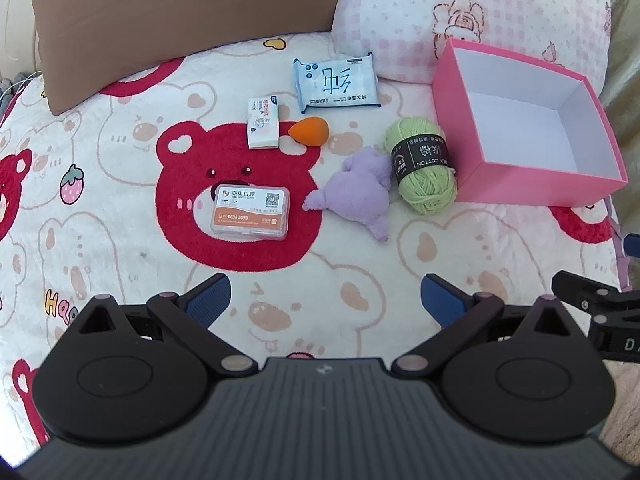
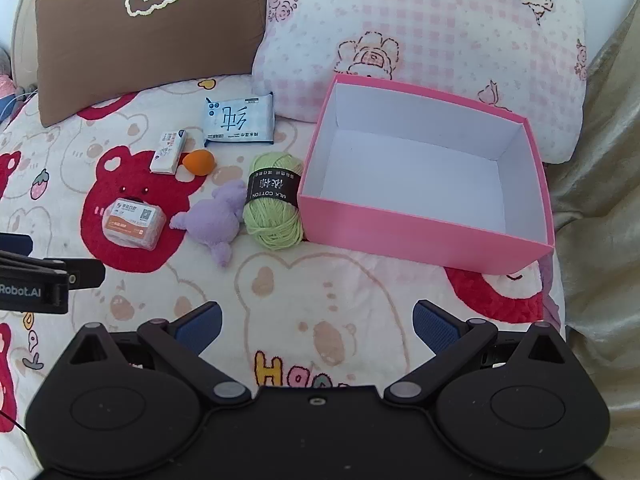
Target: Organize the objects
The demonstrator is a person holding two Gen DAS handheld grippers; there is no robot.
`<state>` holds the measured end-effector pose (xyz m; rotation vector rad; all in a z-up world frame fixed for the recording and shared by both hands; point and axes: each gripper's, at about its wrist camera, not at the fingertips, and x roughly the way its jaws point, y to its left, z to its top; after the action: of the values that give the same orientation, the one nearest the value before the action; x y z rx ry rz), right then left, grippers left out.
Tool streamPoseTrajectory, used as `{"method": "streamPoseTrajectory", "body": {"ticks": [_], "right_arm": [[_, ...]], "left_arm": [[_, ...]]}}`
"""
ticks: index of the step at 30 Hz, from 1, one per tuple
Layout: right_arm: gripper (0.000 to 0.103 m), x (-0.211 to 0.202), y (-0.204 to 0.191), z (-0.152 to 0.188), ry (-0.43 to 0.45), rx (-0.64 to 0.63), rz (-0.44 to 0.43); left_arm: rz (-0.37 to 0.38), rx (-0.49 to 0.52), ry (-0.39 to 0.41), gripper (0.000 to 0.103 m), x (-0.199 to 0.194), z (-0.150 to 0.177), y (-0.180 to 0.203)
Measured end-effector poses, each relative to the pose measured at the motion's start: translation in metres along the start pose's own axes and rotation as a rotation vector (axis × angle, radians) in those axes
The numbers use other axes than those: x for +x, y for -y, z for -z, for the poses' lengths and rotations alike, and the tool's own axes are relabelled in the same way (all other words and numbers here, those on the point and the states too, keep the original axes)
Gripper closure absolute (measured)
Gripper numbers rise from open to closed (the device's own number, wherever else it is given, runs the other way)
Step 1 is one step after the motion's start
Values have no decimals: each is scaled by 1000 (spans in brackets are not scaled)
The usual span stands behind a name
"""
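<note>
- While both tools hover above the bed blanket (image 1: 120,240), the left gripper (image 1: 324,300) has its blue-padded fingers (image 1: 210,298) spread wide with nothing between them, low in the left wrist frame.
- The right gripper (image 2: 316,326) is likewise released, its fingers (image 2: 436,328) far apart over bare blanket at the bottom of the right wrist frame.
- A pink box (image 1: 520,188) with a white inside sits open at the right of the left wrist frame, tilted slightly toward the pillows, and holds nothing.
- A green yarn ball (image 1: 422,166) with a black label lies just left of the box, touching or nearly touching its wall.
- A purple plush toy (image 1: 360,196) lies just left of the yarn, at centre frame.
- A clear plastic case (image 1: 251,212) with an orange and white card inside rests on the red bear print, left of the plush.
- An orange sponge (image 1: 309,131), egg-shaped, lies above the plush, just beside a small white packet (image 1: 263,123).
- A blue wet-wipe pack (image 1: 338,82) lies above those two, near the pillows.
- A brown pillow (image 1: 180,20) fills the upper left and a pink checked pillow (image 1: 460,12) the upper right.
- Part of the other tool shows at the right edge of the left wrist frame.
</note>
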<state>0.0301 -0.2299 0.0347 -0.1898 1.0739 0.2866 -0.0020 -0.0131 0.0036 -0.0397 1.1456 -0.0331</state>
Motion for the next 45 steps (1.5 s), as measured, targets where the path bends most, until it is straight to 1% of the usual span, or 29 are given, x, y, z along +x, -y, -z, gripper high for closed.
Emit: {"method": "streamPoseTrajectory", "body": {"ticks": [6, 19, 22, 28, 37, 45], "right_arm": [[1, 1, 2, 1, 12, -1, -4], [1, 5, 4, 3, 5, 9, -6], [1, 4, 3, 3, 12, -1, -9], [1, 7, 0, 5, 7, -4, -3], [1, 8, -1, 4, 9, 5, 9], [1, 5, -2, 5, 16, 4, -8]], "left_arm": [[23, -13, -5, 0, 3, -1, 6], [19, -28, -10, 0, 2, -3, 2], [14, -22, -7, 0, 2, -1, 2], [26, -11, -12, 0, 0, 1, 1], [15, 0, -16, 0, 3, 1, 8], [14, -9, -16, 0, 4, 2, 7]]}}
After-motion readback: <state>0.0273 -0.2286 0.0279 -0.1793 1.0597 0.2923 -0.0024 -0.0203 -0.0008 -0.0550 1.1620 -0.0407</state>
